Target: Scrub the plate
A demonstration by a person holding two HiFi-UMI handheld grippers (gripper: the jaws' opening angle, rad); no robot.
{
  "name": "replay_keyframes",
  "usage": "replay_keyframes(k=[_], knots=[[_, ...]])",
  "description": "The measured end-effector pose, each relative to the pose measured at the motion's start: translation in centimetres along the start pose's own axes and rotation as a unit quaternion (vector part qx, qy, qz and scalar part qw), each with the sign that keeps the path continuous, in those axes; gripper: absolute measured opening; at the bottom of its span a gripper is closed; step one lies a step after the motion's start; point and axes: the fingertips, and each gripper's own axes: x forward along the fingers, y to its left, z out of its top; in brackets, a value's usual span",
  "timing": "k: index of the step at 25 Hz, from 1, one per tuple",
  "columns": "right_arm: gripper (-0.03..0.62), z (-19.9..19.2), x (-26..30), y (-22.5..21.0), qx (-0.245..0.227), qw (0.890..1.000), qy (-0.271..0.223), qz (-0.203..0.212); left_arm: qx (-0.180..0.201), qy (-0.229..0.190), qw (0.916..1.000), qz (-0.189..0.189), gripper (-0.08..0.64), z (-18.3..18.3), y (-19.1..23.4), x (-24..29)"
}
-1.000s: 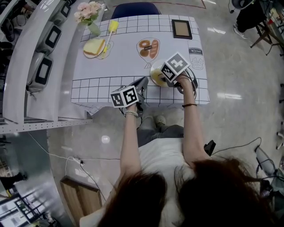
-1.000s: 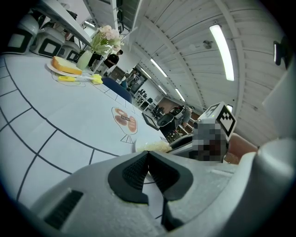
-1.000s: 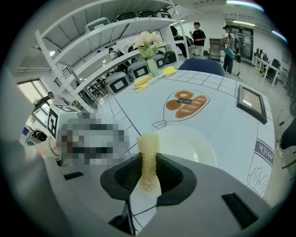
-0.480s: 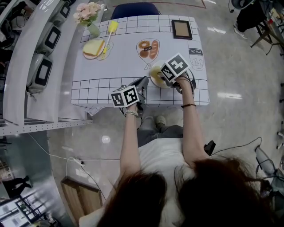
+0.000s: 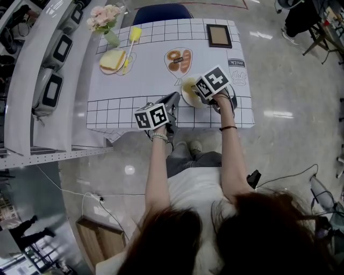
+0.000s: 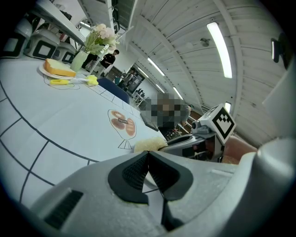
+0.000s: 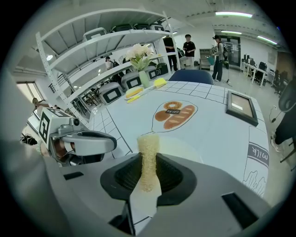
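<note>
A pale plate (image 5: 187, 93) lies near the table's front edge, right of the middle. My right gripper (image 5: 196, 92) is over it, shut on a yellow scrub sponge (image 7: 148, 157) that stands upright between the pads and points down at the plate (image 7: 185, 149). My left gripper (image 5: 174, 99) is just left of the plate's rim, low over the cloth. Its jaws (image 6: 148, 156) are shut, pads meeting at the tips, and I see nothing between them. From the left gripper view the sponge (image 6: 147, 144) and the right gripper's fingers (image 6: 187, 140) show just ahead.
At the table's back left are a plate with a yellow slab (image 5: 113, 60), a yellow-headed brush (image 5: 132, 43) and a flower vase (image 5: 106, 20). A picture frame (image 5: 219, 35) lies at the back right. A shelf with appliances (image 5: 51, 75) runs along the left. A blue chair (image 5: 164, 12) stands behind.
Almost nothing: the right gripper and its sponge have shifted very slightly over the plate. The left gripper stays where it was.
</note>
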Motion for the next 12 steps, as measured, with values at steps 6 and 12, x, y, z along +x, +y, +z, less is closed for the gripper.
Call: replay_keyframes(k=[6, 12], knots=[[0.078, 0.2, -0.4, -1.2, 0.019, 0.999, -0.015, -0.026, 0.001, 0.001, 1.0000, -0.005, 0.011, 0.3, 0.0, 0.2], [0.078, 0.2, -0.7, -2.2, 0.036, 0.998, -0.031, -0.044, 0.005, 0.007, 0.9999, -0.011, 0.011, 0.3, -0.2, 0.6]])
